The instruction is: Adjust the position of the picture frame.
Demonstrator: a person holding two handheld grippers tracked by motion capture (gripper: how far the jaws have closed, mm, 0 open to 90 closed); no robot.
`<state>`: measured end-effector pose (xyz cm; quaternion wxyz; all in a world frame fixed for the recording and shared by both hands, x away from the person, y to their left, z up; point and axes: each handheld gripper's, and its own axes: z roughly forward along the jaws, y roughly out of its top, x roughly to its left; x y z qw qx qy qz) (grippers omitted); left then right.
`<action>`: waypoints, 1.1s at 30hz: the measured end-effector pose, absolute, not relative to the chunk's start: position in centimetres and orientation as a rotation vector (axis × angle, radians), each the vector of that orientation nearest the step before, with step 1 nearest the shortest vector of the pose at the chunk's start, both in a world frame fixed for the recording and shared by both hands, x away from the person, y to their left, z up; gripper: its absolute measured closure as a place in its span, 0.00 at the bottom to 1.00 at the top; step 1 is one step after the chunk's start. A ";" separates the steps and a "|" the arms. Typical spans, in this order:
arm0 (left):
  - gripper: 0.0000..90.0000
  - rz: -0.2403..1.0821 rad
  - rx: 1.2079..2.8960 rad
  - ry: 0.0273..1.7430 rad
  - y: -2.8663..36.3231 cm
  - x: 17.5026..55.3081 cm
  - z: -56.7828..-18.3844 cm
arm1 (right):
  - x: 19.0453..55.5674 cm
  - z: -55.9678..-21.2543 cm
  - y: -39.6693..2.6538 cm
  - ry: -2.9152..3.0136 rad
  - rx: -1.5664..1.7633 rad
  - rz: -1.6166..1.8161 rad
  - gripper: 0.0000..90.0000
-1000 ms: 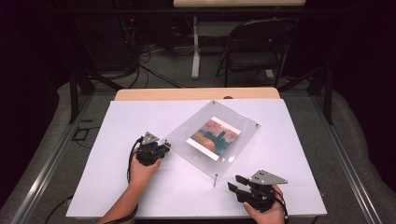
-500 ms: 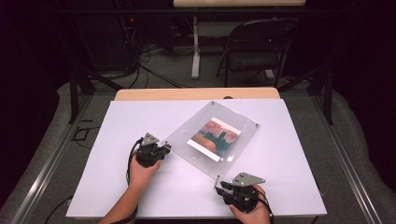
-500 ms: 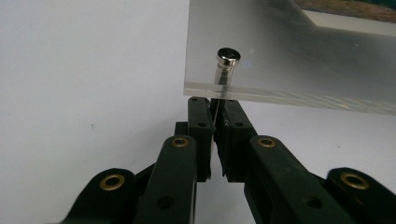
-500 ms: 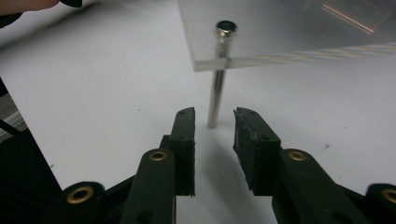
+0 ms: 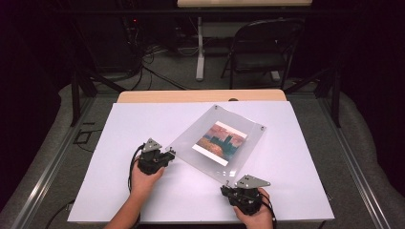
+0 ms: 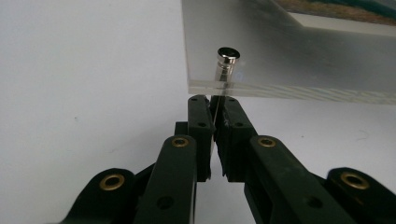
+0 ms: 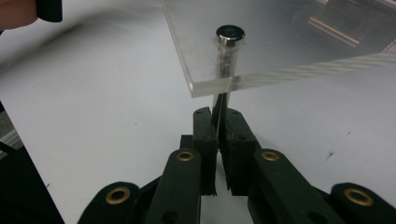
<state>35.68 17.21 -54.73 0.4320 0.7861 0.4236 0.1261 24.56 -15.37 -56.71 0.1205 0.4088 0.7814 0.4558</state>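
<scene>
Two hand-held black grippers sit at neighbouring corners of a clear acrylic picture frame point(image 5: 217, 143) lying flat and askew mid-table, a colourful print sandwiched inside. Left gripper point(image 6: 215, 103) and right gripper point(image 7: 218, 116) each have jaws all but closed beneath the frame's edge, below a silver corner stud point(image 6: 227, 64) — whether they pinch anything I cannot tell. Beyond the white table point(image 5: 143, 124): a folding metal chair point(image 5: 260, 47), floor cables, dark room.

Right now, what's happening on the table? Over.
Left tool shut, at clear acrylic picture frame's corner. Right tool shut, at near corner. Nothing blocking.
</scene>
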 end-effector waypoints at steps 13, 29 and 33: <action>0.95 0.296 1.957 1.015 17.6 33.4 -53.8 | 25.1 -55.6 -17.1 2.243 1.234 1.348 0.95; 0.95 0.212 1.938 0.994 17.1 29.9 -53.4 | 27.5 -54.9 -19.8 2.198 1.345 1.341 0.94; 0.95 0.198 1.924 0.990 16.8 29.5 -53.2 | 28.4 -54.5 -20.3 2.207 1.357 1.325 0.94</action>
